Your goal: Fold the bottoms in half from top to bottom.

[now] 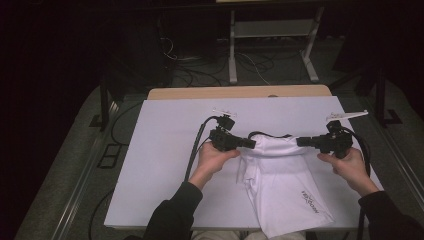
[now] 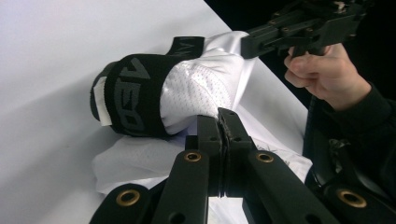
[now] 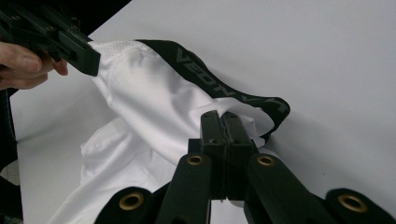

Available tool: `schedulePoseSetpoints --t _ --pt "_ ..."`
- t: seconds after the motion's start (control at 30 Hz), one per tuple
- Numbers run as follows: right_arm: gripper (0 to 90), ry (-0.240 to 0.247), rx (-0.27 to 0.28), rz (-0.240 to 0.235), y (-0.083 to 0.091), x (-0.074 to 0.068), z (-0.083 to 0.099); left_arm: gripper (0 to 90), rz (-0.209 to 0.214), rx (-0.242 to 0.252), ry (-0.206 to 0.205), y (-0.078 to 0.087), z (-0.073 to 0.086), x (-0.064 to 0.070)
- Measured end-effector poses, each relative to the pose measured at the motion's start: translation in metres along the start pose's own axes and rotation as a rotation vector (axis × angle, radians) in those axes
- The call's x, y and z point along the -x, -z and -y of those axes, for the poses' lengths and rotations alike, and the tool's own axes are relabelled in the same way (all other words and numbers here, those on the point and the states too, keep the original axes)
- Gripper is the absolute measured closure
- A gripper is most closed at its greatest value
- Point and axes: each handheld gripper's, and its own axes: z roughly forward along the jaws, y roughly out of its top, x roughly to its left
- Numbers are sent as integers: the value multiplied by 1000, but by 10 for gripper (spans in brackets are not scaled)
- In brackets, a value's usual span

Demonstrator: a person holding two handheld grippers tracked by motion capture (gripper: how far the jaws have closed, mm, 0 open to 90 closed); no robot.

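Holding those white sports shorts [image 1: 282, 185] by the waist at both ends, you've got the black elastic waistband [image 1: 270, 135] strung between your two grippers, and that's the relation the next move hangs on: the band's long axis runs left-right across the table, straight from one tool to the other, with the legs trailing back toward you and hanging over the near edge of the white tabletop [image 1: 165, 165]. Your left gripper [image 1: 249, 144] has its jaws pressed flat together on a pinch of the mesh fabric just below the band; in the left gripper view [image 2: 225, 122] the band curls up into a fat loop right beyond the tips. Your right gripper [image 1: 303, 142] is clamped the same way on the other end, jaws tight on white cloth right by the band [image 3: 223, 122]. Neither hand is nearer, you're pretty much even on both sides. My guess is you're about to pull the waist taut or lay it flat, so spread outward along that axis. Nothing else sits on the table to snag on; the trailing cable [image 1: 196, 145] by your left hand [image 1: 212, 159] is the one thing I'd watch, plus the bunched fabric under the band.
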Motion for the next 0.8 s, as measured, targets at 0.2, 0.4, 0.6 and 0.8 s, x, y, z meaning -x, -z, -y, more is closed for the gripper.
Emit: schedulePoseSetpoints --t 0.2,0.4,0.6,0.8 --pt "878 1 -13 -3 2 -2 5 873 26 -16 -9 0 5 8" --pt "879 -7 -27 -3 3 -1 12 873 61 -31 -15 -4 11 18" --pt "878 -10 -41 -15 7 -4 20 873 103 -35 -13 -5 19 26" --pt "878 -7 -63 -26 8 -7 28 873 130 -45 -18 -6 29 32"
